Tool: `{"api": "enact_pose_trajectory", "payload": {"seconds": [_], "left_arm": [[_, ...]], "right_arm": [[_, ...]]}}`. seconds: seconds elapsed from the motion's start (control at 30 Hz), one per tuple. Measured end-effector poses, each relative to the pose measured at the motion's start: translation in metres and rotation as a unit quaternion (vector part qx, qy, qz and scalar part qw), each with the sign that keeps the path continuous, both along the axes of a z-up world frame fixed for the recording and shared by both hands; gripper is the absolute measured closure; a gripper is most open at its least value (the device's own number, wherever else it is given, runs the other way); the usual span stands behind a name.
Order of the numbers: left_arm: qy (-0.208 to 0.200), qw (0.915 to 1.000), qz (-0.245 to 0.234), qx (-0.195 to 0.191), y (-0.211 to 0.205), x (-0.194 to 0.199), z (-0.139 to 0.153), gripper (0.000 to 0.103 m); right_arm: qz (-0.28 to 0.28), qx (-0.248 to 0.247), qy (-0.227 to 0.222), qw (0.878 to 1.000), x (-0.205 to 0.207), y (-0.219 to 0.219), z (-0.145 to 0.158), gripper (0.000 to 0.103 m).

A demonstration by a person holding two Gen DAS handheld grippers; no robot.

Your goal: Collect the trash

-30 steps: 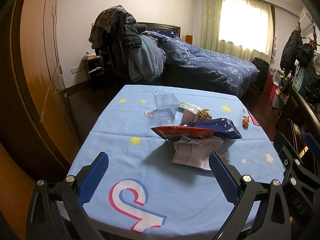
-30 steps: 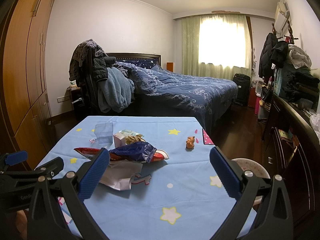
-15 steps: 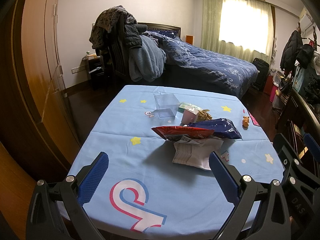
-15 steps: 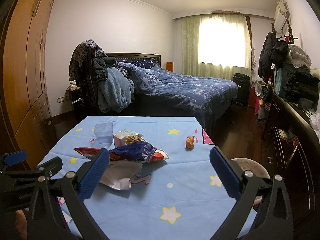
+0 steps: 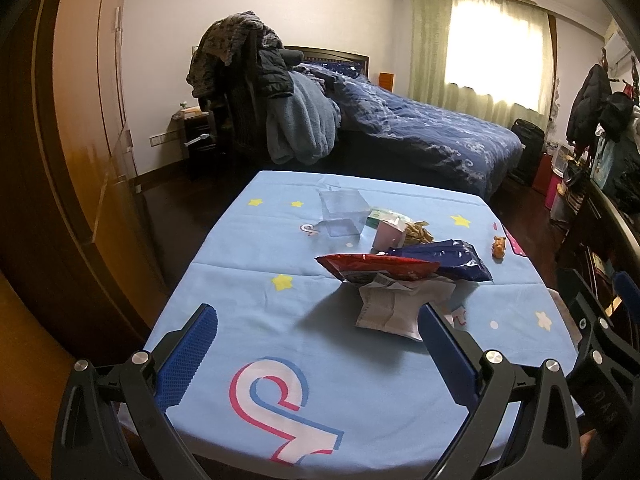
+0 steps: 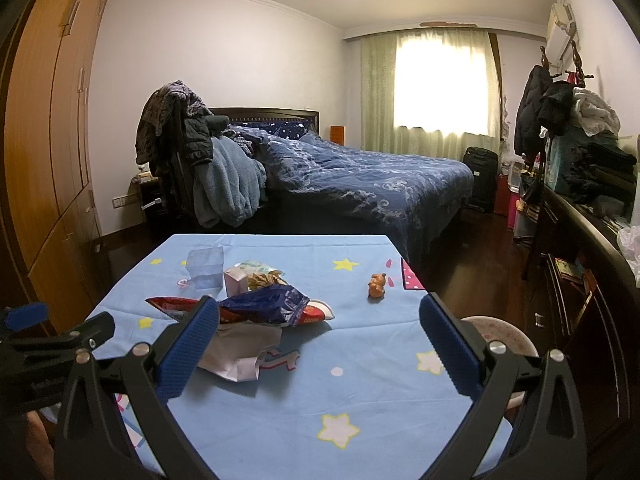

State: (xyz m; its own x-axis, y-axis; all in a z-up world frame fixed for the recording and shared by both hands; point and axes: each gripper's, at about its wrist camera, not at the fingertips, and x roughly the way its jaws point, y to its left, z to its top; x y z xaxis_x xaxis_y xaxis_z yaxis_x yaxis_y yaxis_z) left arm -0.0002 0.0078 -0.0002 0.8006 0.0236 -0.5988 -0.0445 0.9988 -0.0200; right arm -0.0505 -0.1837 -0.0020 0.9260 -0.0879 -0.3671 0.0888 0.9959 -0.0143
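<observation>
Step, by judgement: first reach toward trash heap on counter (image 5: 248, 280). Take white paper (image 5: 394, 308) first, nearest edge; pinch low, avoid dragging cloth.

Left gripper (image 5: 316, 354) fingers wide, empty; paper just ahead, toward its right finger.

Right gripper (image 6: 318, 344) fingers wide, empty; blue bag (image 6: 272, 304) and red bag (image 5: 376, 268) ahead-left, apart.

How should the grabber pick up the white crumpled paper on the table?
Probably pinch the white crumpled paper at its near, raised edge, coming in low from the front with the left gripper, which is open and nearest. The red snack bag overlaps its far end, so a grip there would likely catch both.
</observation>
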Motion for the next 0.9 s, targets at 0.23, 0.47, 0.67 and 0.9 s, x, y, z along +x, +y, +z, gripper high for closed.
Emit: {"api": "enact_pose_trajectory", "payload": {"seconds": [0.23,0.47,0.67,0.9], "left_arm": [[-0.001,1.0,0.0,0.0,0.0005,-0.0003,0.0007,0.003],[-0.001,1.0,0.001,0.0,0.0005,-0.0005,0.0008,0.003],[-0.001,1.0,0.0,0.0,0.0009,-0.0007,0.0012,0.003],[-0.002,1.0,0.001,0.0,0.0007,-0.0009,0.0008,0.003]], "right_arm": [[0.0,0.0,0.0,1.0,-0.0001,-0.0044,0.0044,0.003],[-0.001,0.001,0.0,1.0,0.0,-0.0039,0.0029,0.003],[0.0,0.002,0.0,1.0,0.0004,-0.0043,0.0034,0.003],[-0.001,0.002,-0.001,1.0,-0.0001,-0.0039,0.0028,0.003]]}}
